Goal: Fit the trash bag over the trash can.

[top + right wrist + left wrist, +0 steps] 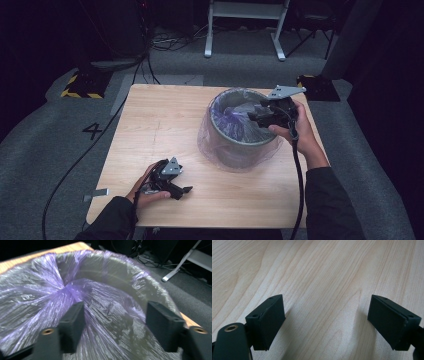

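Your left gripper (172, 186) rests open on the desk (150, 130); your right gripper (260, 116) (fingers open, nearer) hangs above the purple bin bag (240, 120).

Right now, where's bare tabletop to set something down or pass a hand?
Free: the table's whole far-left stretch, bordered by the bin on the right and the left hand-held gripper at the near edge. Also the near strip between that gripper and the right forearm. Crowded: the right side, where the bin's purple liner and the right hand-held gripper sit.
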Tool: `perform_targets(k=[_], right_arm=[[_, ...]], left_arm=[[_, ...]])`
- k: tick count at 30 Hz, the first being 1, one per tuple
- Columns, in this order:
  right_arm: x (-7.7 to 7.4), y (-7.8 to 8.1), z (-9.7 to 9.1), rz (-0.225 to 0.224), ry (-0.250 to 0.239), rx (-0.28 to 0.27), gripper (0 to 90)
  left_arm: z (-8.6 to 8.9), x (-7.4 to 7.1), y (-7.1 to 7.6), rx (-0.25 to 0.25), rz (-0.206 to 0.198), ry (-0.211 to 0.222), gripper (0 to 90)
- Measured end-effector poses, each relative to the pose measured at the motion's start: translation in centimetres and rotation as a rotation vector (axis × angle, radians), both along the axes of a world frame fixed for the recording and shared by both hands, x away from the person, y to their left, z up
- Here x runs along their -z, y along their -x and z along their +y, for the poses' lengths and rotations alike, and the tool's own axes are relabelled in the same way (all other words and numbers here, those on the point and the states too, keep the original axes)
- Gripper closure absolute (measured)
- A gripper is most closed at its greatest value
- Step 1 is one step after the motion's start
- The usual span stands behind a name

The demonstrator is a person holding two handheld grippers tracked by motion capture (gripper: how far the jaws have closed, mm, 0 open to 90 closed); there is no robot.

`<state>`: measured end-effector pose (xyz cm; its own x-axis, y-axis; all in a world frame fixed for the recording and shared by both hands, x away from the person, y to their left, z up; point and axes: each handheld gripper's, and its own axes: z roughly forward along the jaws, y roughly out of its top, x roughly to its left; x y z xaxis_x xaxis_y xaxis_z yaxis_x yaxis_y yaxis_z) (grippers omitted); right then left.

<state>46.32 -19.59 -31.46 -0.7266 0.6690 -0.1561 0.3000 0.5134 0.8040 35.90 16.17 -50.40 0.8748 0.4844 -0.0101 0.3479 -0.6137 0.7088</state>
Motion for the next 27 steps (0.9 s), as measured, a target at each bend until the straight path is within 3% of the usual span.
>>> perform_targets(k=[3,7,13,27], right_arm=[[0.4,-0.3,0.4,0.028,0.031,-0.022,43.2],[1.2,-0.3,1.4,0.059,0.14,-0.064,49.6],[1.5,-0.3,1.9,0.116,0.187,-0.084,51.3],[1.6,-0.6,1.7,0.193,0.256,-0.045,34.6]], left_arm=[[0.0,0.0,0.0,0.004,0.0,0.002,13.9],[0.0,0.0,0.0,0.006,0.0,0.002,13.9],[0.0,0.0,-0.1,0.01,0.0,0.002,13.9],[0.0,0.0,-0.1,0.015,0.002,0.003,13.9]])
